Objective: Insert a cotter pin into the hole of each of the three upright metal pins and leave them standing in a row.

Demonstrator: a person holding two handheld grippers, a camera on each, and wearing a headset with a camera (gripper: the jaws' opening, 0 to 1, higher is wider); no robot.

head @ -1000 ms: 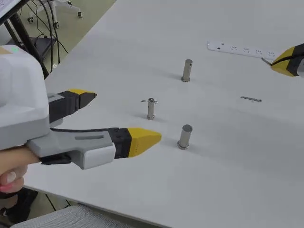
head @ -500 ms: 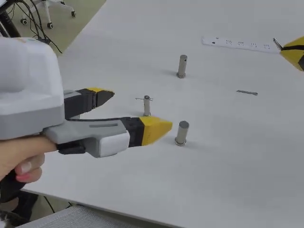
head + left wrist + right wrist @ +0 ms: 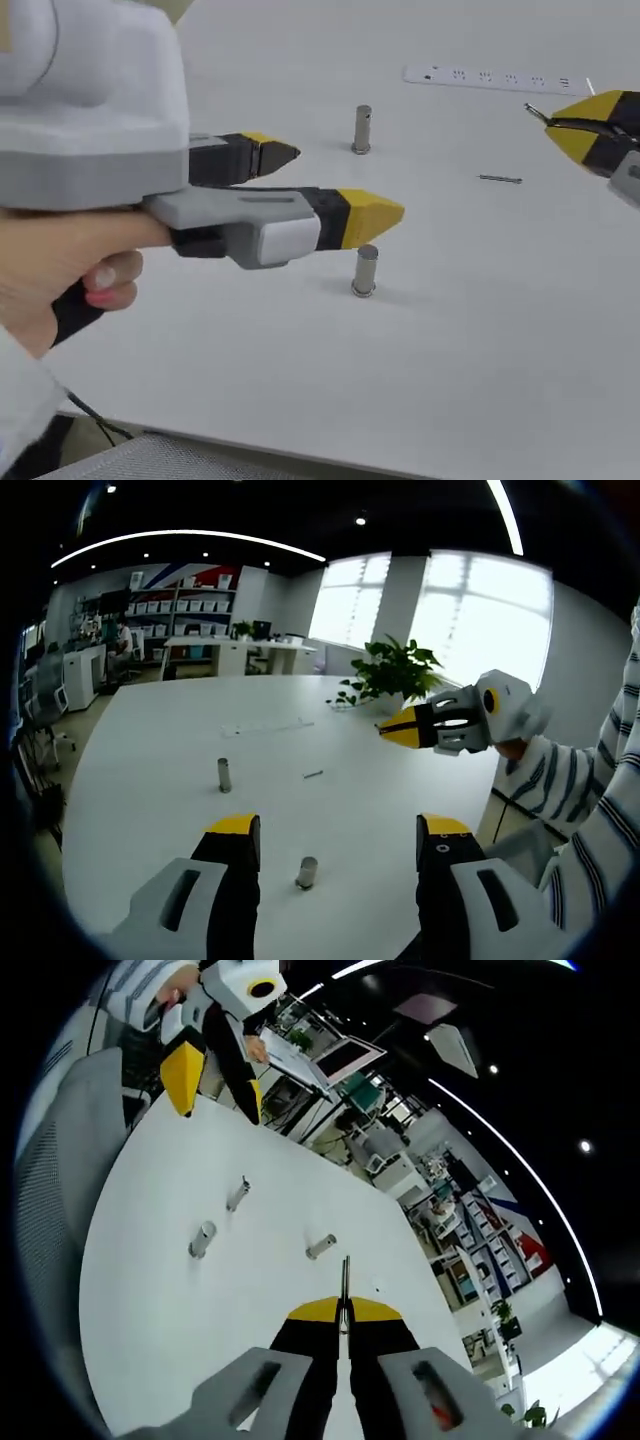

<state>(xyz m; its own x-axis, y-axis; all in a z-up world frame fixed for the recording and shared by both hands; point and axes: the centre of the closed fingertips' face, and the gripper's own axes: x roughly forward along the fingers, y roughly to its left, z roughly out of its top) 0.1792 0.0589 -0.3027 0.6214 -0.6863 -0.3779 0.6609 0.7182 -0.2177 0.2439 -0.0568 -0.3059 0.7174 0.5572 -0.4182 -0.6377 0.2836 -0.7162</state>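
Two bare upright metal pins stand on the white table: the far pin (image 3: 362, 130) and the near pin (image 3: 366, 270). In the right gripper view a third pin (image 3: 238, 1194) between them carries a cotter pin; in the head view my left gripper hides it. My left gripper (image 3: 340, 185) hovers open above the table, left of the near pin (image 3: 307, 872). At the right edge, my right gripper (image 3: 590, 125) is shut on a cotter pin (image 3: 345, 1280) that sticks out past its tips. A loose cotter pin (image 3: 500, 179) lies between the far pin and the right gripper.
A white power strip (image 3: 490, 78) lies at the back of the table. A chair back (image 3: 60, 1190) stands at the table's near edge. Office desks and shelves fill the room beyond.
My left gripper has moved forward and to the right over the table, covering the pin with the cotter pin. The right gripper has come further into view from the right.
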